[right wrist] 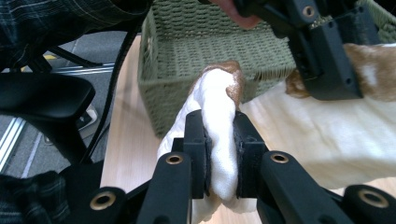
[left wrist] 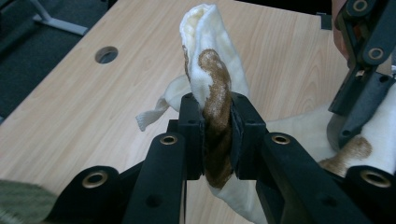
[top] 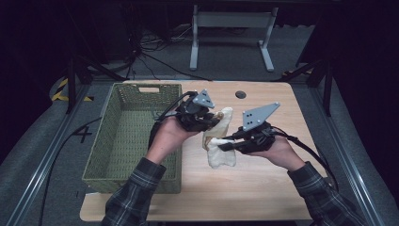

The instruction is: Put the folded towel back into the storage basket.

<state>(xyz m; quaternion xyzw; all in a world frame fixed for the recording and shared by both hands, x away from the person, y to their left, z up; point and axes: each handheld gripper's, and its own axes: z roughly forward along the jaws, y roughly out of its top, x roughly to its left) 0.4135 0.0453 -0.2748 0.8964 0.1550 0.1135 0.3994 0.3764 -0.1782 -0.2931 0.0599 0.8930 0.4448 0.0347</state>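
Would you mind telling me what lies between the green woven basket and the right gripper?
In the high view, the left gripper and the cream-and-brown cloth lie between the basket and the right gripper; both grippers pinch the cloth.

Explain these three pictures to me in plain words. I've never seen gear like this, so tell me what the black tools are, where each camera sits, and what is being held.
A person holds two hand-operated grippers, with no robot arm involved. The high view looks down on a wooden table with a green woven basket at its left. The other two cameras ride on the grippers, looking along their black jaws. The left gripper is clamped on a cream cloth with brown patches. The right gripper pinches another part of the same cloth, which is partly lifted between them beside the basket.
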